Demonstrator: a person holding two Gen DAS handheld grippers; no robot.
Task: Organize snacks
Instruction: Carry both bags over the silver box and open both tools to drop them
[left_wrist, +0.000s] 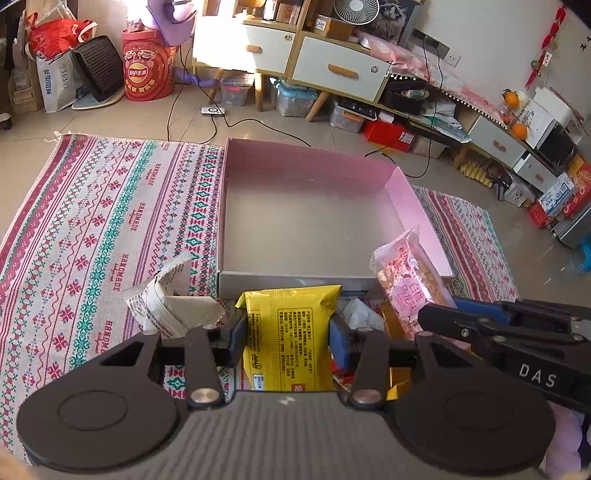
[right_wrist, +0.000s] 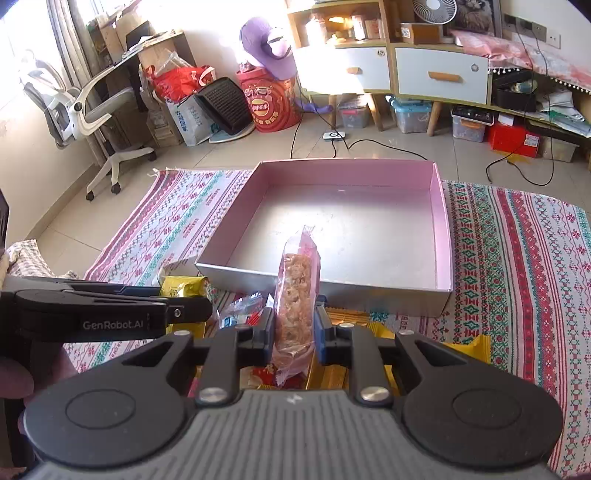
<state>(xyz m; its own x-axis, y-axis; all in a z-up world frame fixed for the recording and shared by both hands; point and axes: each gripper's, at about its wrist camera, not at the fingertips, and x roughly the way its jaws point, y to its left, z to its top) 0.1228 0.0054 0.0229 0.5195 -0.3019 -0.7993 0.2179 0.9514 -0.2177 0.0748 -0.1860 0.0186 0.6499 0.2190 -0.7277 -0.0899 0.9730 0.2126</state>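
A shallow pink box (left_wrist: 406, 199) sits open on the patterned rug, with nothing inside; it also shows in the right wrist view (right_wrist: 441, 221). My left gripper (left_wrist: 288, 334) is shut on a yellow snack packet (left_wrist: 290, 332), just in front of the box's near wall. My right gripper (right_wrist: 293, 332) is shut on a pink clear-wrapped crispy snack bar (right_wrist: 297, 291), held upright near the box's front edge. That bar (left_wrist: 406, 284) and the right gripper (left_wrist: 480, 325) show at right in the left wrist view. The left gripper (right_wrist: 110, 314) shows at left in the right wrist view.
A white torn wrapper (left_wrist: 166, 299) lies left of the yellow packet. Several loose snack packets (right_wrist: 240, 314) lie on the rug (left_wrist: 92, 221) under the grippers. Cabinets (right_wrist: 439, 70), storage bins, cables, a red tub (right_wrist: 273, 99) and an office chair (right_wrist: 85, 107) stand behind.
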